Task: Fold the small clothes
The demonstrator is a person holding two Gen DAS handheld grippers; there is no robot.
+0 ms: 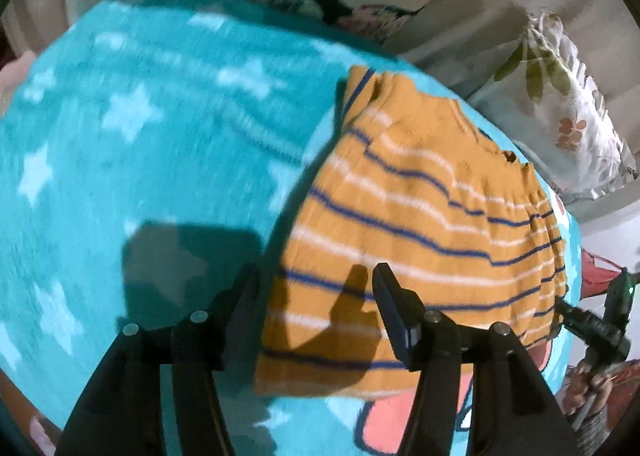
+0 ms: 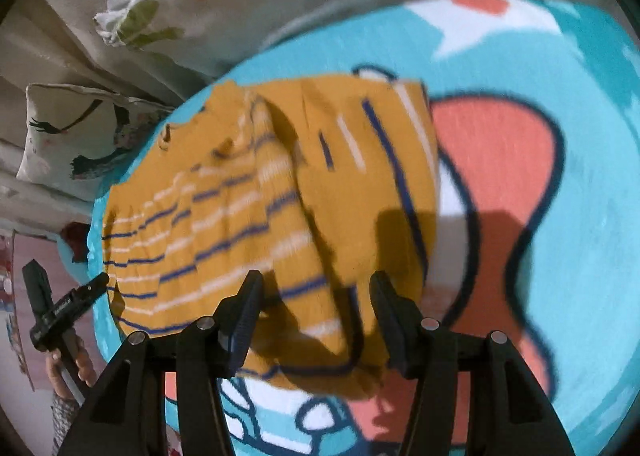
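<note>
Garment [image 1: 416,216] on blanket [image 1: 140,136], beside pillows [image 1: 568,116]

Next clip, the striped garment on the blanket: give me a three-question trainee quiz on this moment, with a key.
1. True or false: the left gripper is clamped on the striped garment.
2. The garment lies on: A) a bare wooden table, B) a turquoise star-print blanket, C) a grey carpet.
3. Fill in: past the blanket's edge lies a white ____ printed with leaves and flowers.

Key
1. False: its fingers stand apart above the cloth, with nothing pinched between them. The right gripper is open over the garment too.
2. B
3. pillow
</note>
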